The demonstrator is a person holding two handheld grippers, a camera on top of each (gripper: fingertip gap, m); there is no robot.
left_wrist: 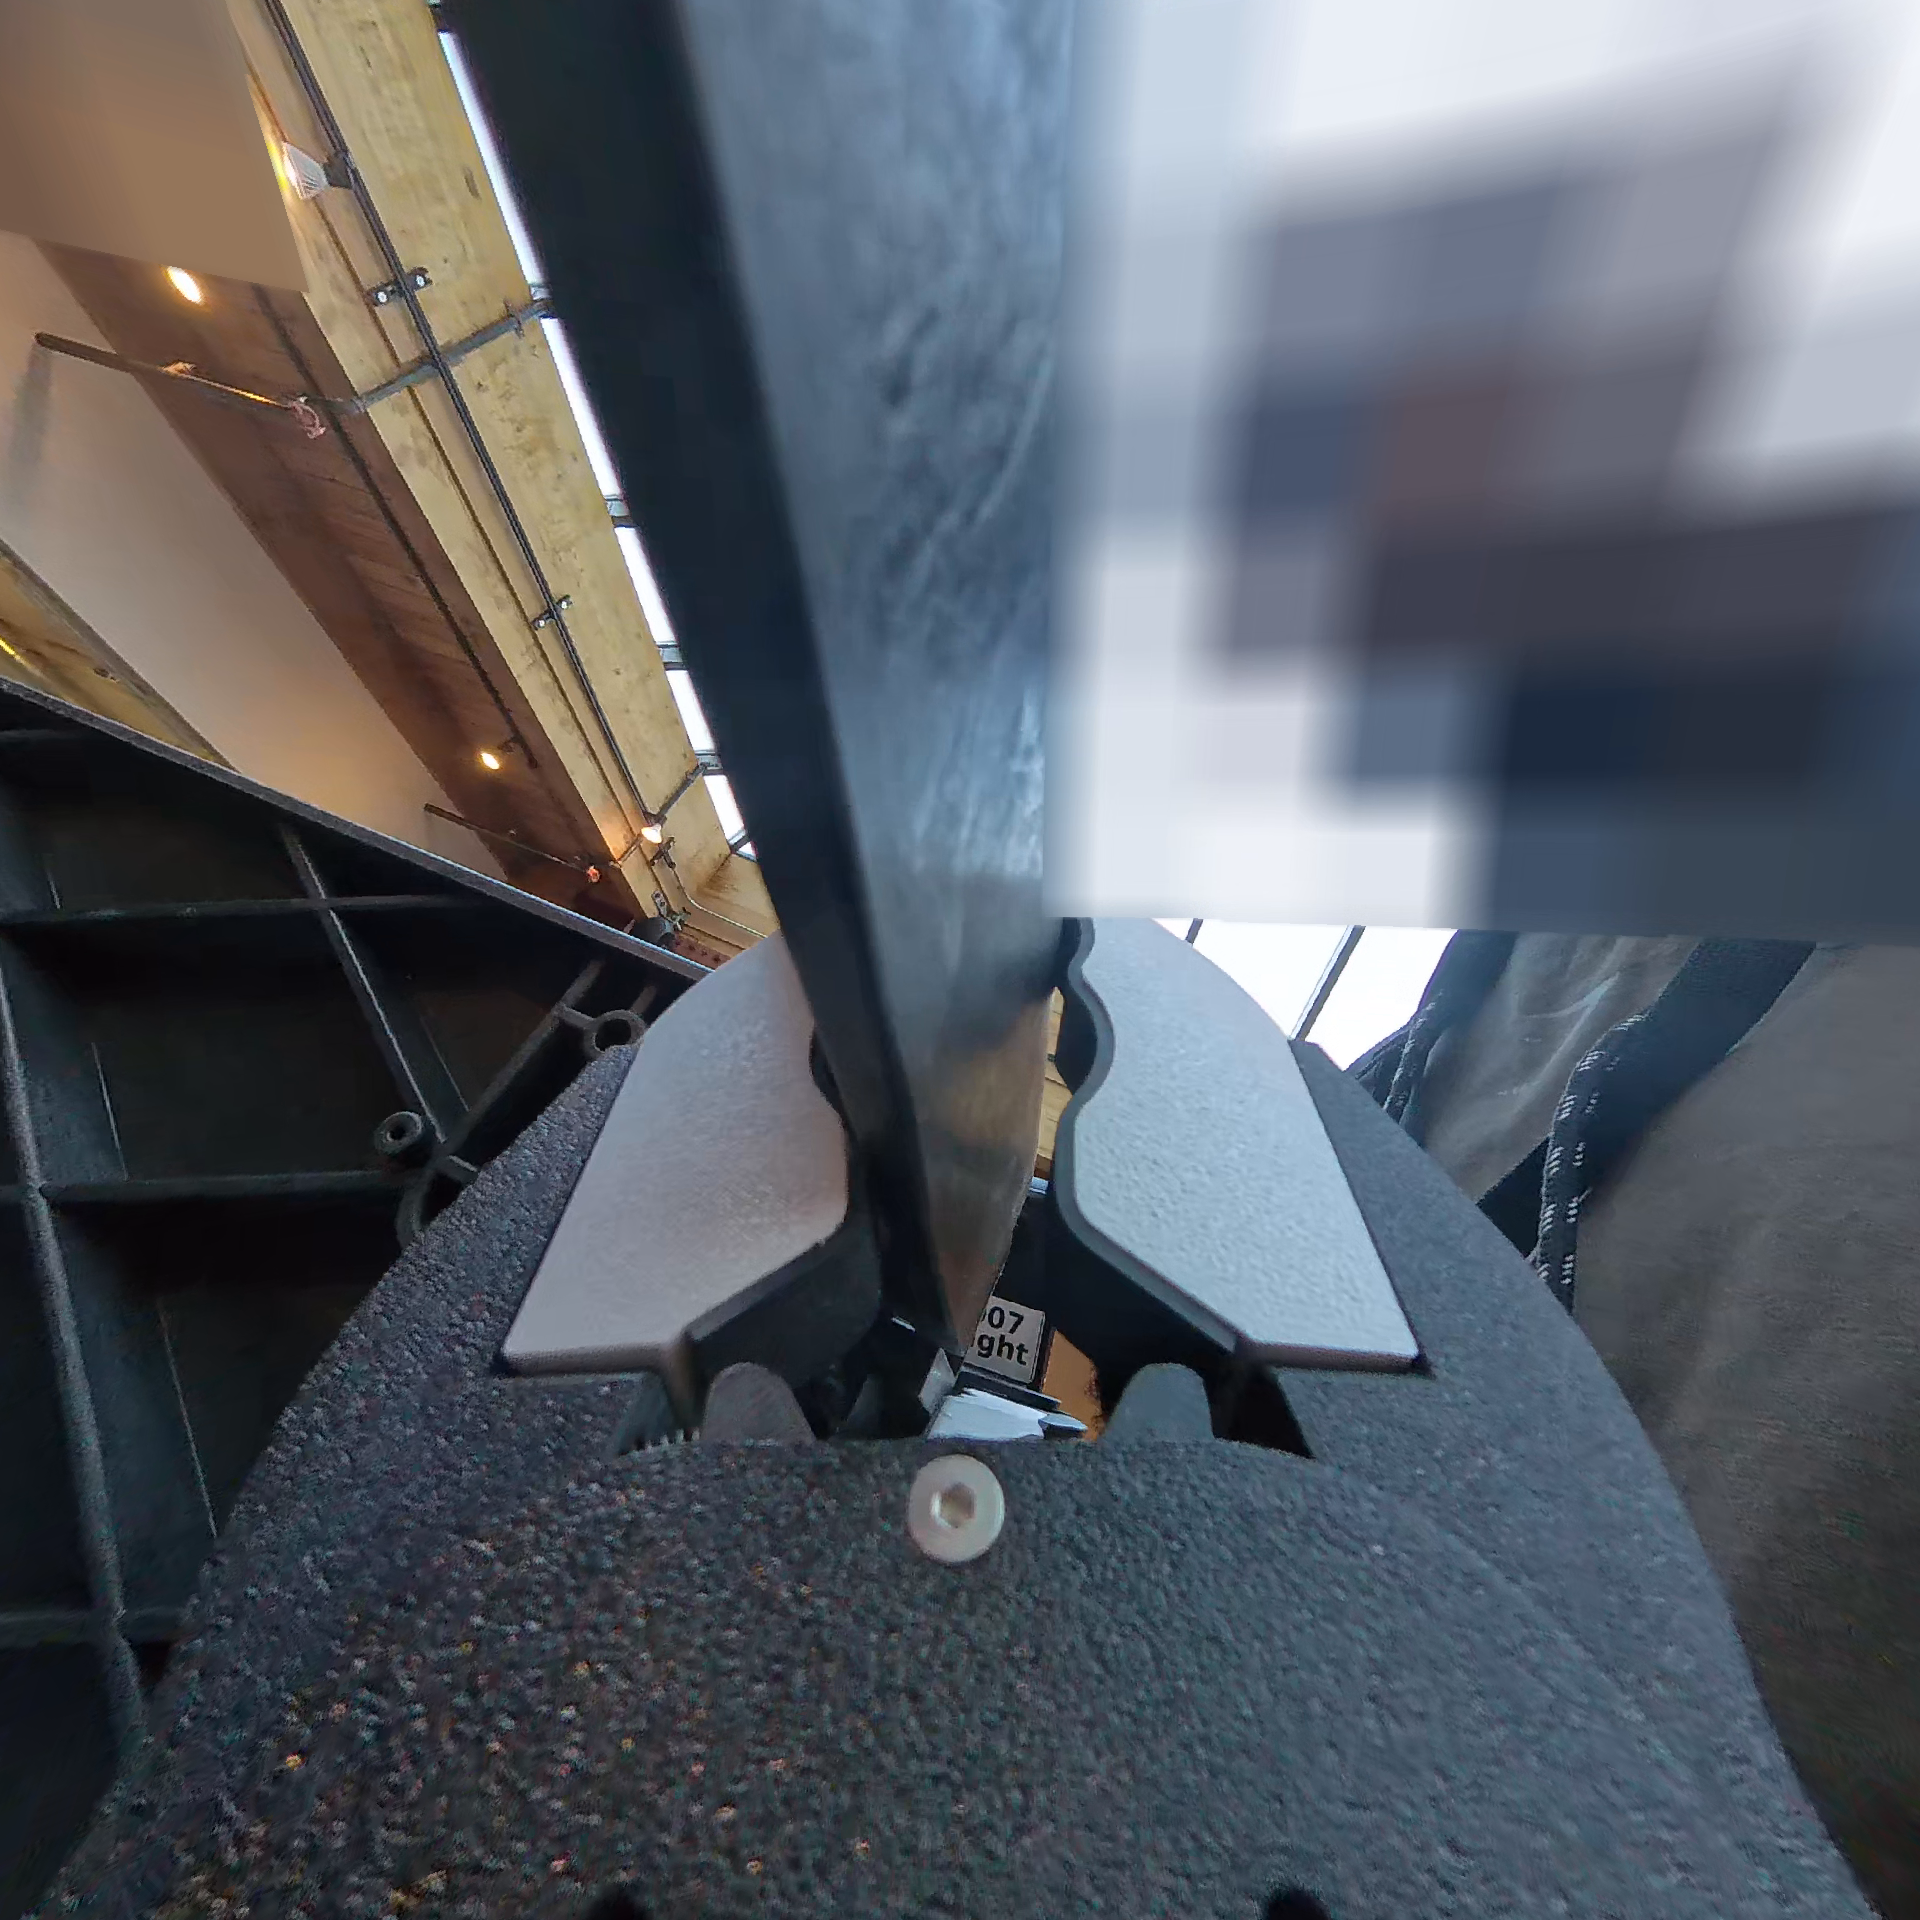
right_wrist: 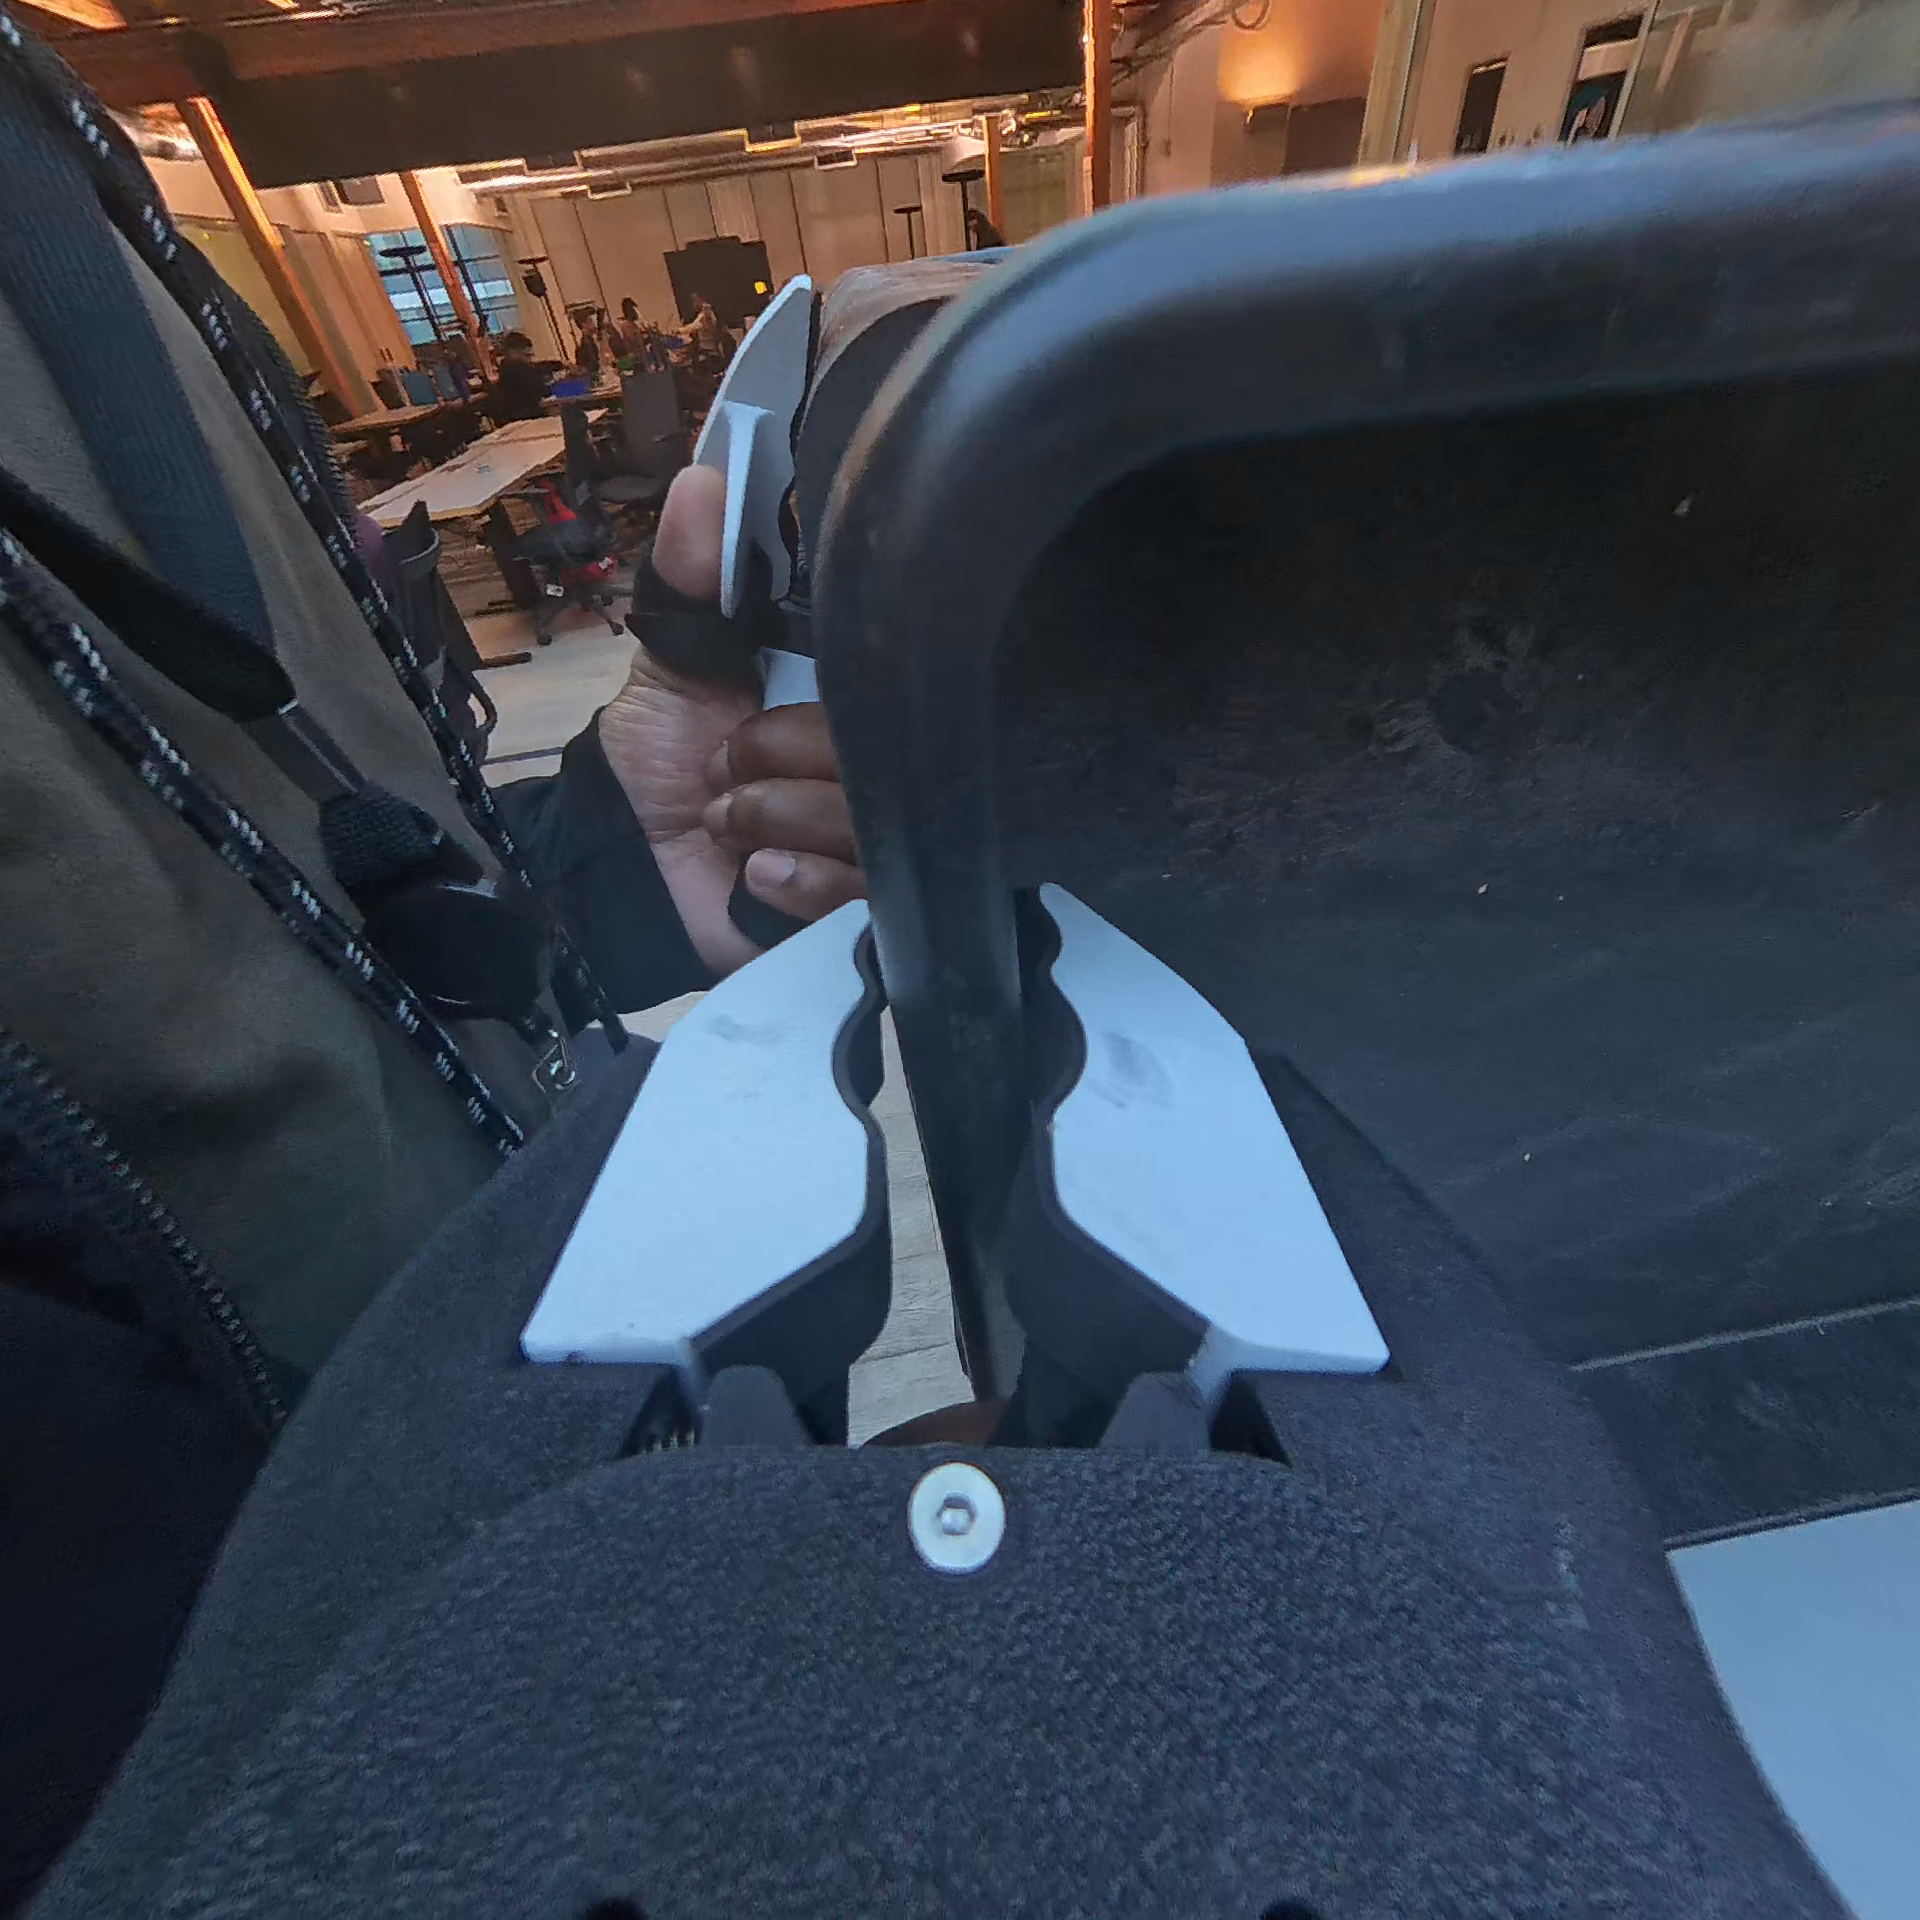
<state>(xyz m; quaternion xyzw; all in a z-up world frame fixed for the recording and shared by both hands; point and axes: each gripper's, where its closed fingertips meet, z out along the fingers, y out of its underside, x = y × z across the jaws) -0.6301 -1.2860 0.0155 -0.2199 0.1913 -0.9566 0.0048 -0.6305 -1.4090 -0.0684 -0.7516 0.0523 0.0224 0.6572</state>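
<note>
Here, both tongs clamp the rim of a black plastic tray (right_wrist: 1455,779), lifted high.
Left tongs (left_wrist: 935,1122) and right tongs (right_wrist: 966,1101) grip it; a hand (right_wrist: 717,790) shows beyond.

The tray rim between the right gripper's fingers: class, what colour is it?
Black, scuffed and dusty. The tray rim shows best in the right wrist view.
</note>
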